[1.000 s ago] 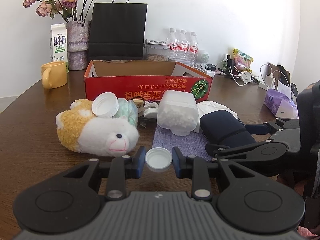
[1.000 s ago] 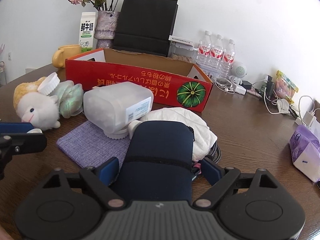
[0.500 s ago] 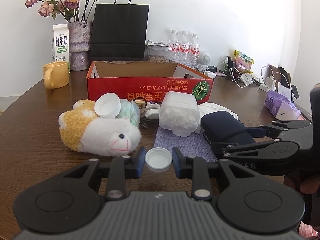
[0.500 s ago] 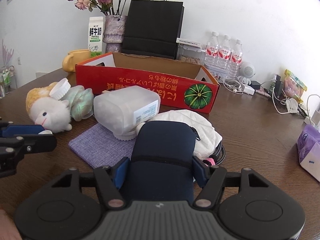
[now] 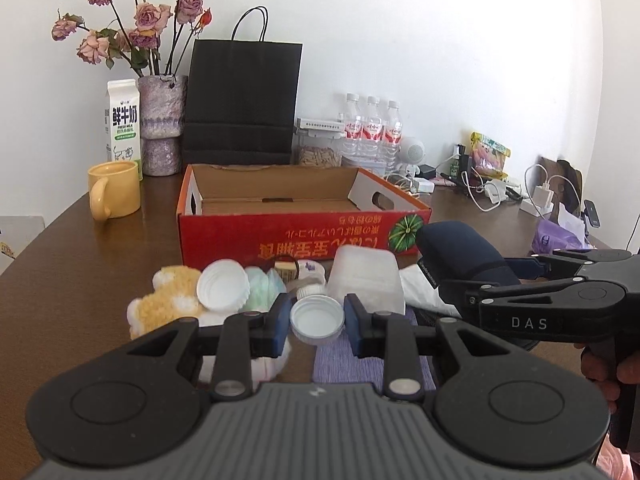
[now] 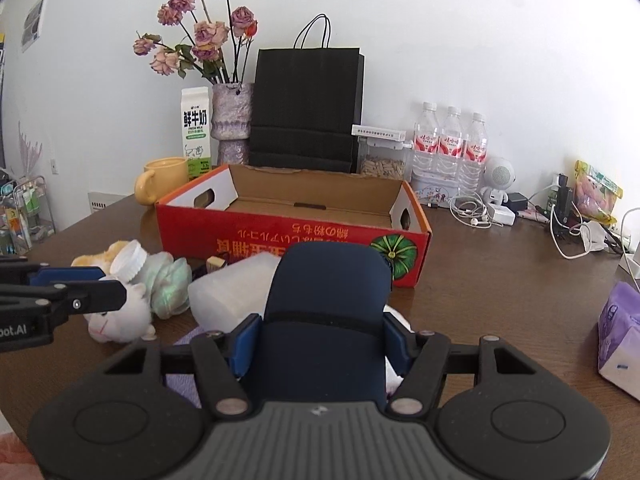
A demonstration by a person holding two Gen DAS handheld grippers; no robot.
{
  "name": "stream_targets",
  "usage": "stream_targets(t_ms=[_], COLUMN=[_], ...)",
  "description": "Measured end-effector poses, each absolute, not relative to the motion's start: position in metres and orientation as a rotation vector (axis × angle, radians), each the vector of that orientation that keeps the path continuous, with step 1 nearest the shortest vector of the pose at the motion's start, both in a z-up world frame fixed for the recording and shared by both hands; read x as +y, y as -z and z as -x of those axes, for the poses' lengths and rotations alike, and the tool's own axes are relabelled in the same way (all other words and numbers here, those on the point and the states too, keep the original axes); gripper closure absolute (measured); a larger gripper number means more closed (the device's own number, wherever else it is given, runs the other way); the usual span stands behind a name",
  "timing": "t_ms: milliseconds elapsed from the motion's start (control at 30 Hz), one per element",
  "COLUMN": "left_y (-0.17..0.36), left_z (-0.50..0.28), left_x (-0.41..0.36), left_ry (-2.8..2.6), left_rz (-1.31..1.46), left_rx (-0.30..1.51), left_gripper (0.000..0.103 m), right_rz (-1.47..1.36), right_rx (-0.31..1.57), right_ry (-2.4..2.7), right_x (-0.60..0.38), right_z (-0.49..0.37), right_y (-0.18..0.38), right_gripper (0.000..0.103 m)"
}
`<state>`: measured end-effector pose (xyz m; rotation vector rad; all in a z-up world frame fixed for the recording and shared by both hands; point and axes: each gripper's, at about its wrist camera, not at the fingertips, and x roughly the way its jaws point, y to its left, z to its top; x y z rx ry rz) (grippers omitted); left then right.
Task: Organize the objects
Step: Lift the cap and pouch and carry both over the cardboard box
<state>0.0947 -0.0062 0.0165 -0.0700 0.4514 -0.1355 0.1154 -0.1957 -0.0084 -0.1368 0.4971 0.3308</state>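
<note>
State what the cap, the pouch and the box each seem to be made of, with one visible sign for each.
Cap: white plastic, smooth, with a ribbed moulded rim.
Pouch: dark navy fabric, matte, with a stitched seam across it; probably padded.
Box: cardboard, plain brown inside, with a glossy red print outside.

Bag behind box; mug left of box

We read "鲜牛奶 FRESH MILK" on the milk carton, "DAS" on the right claw, and "oot.AI" on the left claw.
</note>
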Motion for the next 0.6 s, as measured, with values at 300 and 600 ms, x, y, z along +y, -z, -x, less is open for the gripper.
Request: stream_targets(t_ms=[300,600], left_y=[-0.066,-0.087], left_z=[-0.158,-0.248], left_x=[-0.003,0.0], left_ry=[0.112,0.056], left_rz=[0.068,0.068], left_rx=[0.396,0.438], left_gripper=[0.074,0.074], right_rz=[0.097,0.033], right_rx=[0.459,0.504], right_ry=[-0.364,-0.347], right_x=[-0.199,-0.189], right_z=[-0.18,-0.278], right_y=[-0.028,-0.04], right_gripper=[0.041,0.04])
